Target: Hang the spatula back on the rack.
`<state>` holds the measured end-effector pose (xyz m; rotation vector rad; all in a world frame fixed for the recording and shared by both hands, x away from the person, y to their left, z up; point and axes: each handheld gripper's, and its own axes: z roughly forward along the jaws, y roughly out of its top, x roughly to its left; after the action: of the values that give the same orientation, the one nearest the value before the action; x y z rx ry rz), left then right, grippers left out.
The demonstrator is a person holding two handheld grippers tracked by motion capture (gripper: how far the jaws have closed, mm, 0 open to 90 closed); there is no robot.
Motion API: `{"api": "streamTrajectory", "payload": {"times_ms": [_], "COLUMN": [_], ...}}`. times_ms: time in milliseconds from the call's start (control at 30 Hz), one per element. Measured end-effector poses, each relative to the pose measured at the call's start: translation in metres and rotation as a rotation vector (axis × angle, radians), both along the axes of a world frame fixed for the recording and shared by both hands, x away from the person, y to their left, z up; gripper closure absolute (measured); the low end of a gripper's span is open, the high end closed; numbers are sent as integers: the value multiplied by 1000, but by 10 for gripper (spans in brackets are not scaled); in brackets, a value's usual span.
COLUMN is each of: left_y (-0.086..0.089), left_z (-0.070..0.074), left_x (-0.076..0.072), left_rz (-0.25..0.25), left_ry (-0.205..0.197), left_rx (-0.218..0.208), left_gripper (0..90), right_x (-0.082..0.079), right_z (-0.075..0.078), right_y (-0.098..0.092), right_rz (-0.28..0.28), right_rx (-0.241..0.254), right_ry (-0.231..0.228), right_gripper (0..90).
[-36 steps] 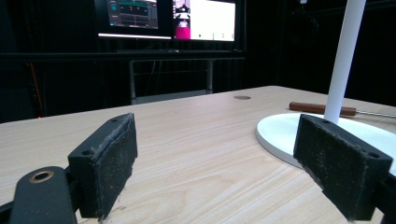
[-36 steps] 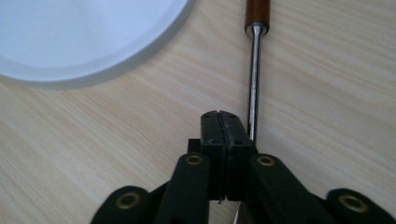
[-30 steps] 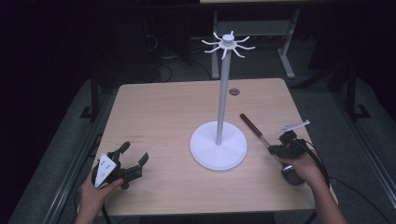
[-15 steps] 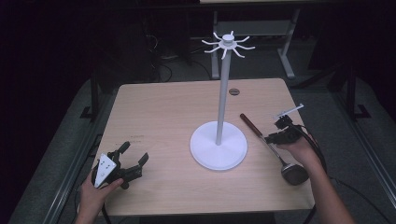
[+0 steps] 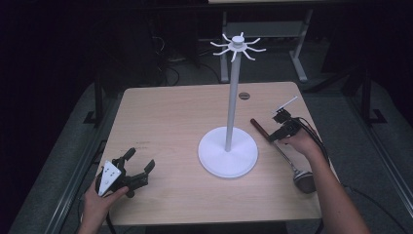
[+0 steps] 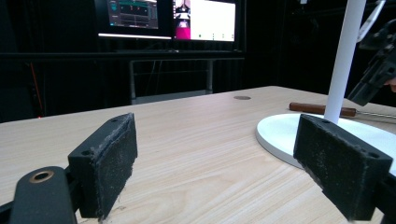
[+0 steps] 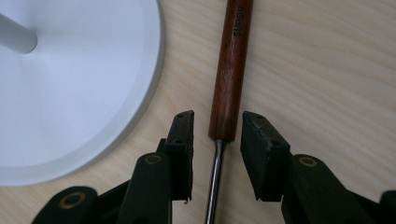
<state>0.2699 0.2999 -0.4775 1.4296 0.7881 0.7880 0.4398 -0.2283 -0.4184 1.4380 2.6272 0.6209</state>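
Observation:
A white stand (image 5: 228, 157) with a tall pole and a ring of hooks (image 5: 237, 45) on top rises from the middle of the table. Right of its base lies a utensil with a brown wooden handle (image 5: 258, 126), a thin metal shaft and a metal head (image 5: 304, 181). My right gripper (image 5: 275, 135) hangs over the handle's lower end (image 7: 231, 70). Its jaws have just been opening and now flank the handle without touching it (image 7: 218, 119). At the near left corner my left gripper (image 5: 140, 160) rests open and holds nothing (image 6: 215, 158).
The stand's round base (image 7: 70, 93) lies close to the left of the right gripper's jaws. A small round grommet (image 5: 244, 96) sits in the far part of the tabletop (image 5: 170, 122). Dark floor, table legs and lit monitors (image 6: 168, 18) lie beyond the far edge.
My right hand has moved along the utensil away from the near edge, from the shaft up to the wooden handle. The left gripper has stayed where it was.

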Motion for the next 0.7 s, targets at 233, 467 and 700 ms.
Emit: {"api": "streamTrajectory", "payload": {"times_ms": [233,467,700], "left_y": [0,0,0], "left_z": [0,0,0], "left_x": [0,0,0], "left_rz": [-1,-2,-3], "left_ry": [0,0,0], "left_rx": [-2,1,2], "left_gripper": [129,128,129], "right_x": [14,20,22], "right_z": [-7,-19,-23], "right_y": [6,11,14], "right_rz": [3,12,21], "right_rx": [-34,-58,-78], "right_ry": [30,60,70], "right_gripper": [616,621,642]}}
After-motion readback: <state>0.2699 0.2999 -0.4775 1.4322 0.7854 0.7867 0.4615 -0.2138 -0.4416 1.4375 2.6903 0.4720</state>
